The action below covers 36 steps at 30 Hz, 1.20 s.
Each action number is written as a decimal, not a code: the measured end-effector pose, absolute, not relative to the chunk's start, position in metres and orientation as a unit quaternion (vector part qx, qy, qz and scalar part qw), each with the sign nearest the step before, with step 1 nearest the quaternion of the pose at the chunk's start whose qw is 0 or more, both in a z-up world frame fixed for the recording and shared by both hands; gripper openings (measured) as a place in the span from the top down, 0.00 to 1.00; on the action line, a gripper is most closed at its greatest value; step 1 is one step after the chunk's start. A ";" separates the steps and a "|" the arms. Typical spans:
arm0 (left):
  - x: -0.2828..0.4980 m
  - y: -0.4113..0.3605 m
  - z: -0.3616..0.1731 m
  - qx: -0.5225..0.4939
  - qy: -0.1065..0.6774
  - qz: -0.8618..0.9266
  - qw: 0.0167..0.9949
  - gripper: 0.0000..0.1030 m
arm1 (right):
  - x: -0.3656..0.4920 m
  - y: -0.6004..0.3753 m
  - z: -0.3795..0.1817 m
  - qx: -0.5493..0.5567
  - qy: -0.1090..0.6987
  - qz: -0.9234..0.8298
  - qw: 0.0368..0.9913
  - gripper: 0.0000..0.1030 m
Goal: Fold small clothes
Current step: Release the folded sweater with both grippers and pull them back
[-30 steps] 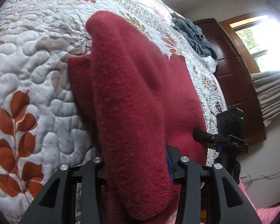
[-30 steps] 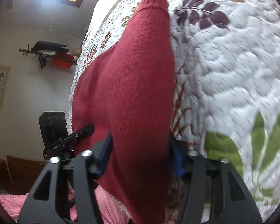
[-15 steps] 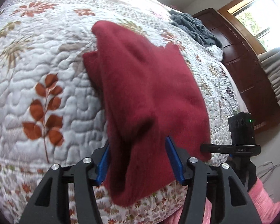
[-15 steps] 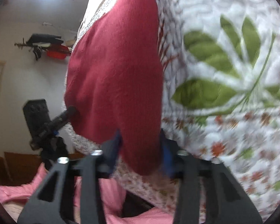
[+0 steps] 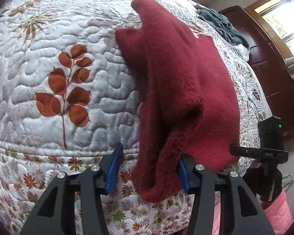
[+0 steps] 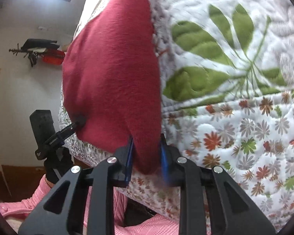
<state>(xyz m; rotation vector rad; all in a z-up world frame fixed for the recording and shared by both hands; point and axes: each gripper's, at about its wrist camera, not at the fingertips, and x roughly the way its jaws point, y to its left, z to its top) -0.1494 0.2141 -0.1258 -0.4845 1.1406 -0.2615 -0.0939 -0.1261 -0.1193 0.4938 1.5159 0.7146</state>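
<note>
Left gripper (image 5: 149,169): jaws fairly wide, the near hem corner of the red sweater (image 5: 178,82) hanging between the pads, touching the right pad only; a firm pinch cannot be confirmed. Right gripper (image 6: 146,156): jaws narrow, clamped on the other near corner of the sweater (image 6: 115,68). Both corners sit at the near edge of the bed, over the floral quilt (image 5: 54,68). The garment's long axis runs straight away from both grippers toward the far side. Judgement: the coming fold goes near to far, both arms equally near.
</note>
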 end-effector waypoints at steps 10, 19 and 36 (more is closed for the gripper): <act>-0.148 0.207 -0.119 -0.229 0.538 -0.111 0.803 0.48 | -0.100 -0.140 -0.102 0.200 0.652 0.295 0.669 0.60; -0.169 0.203 -0.085 -0.191 0.532 -0.064 0.823 0.43 | -0.115 -0.142 -0.071 0.110 0.624 0.233 0.737 0.27; -0.193 0.178 -0.034 -0.094 0.519 0.064 0.847 0.25 | -0.136 -0.110 -0.027 -0.010 0.591 0.155 0.792 0.10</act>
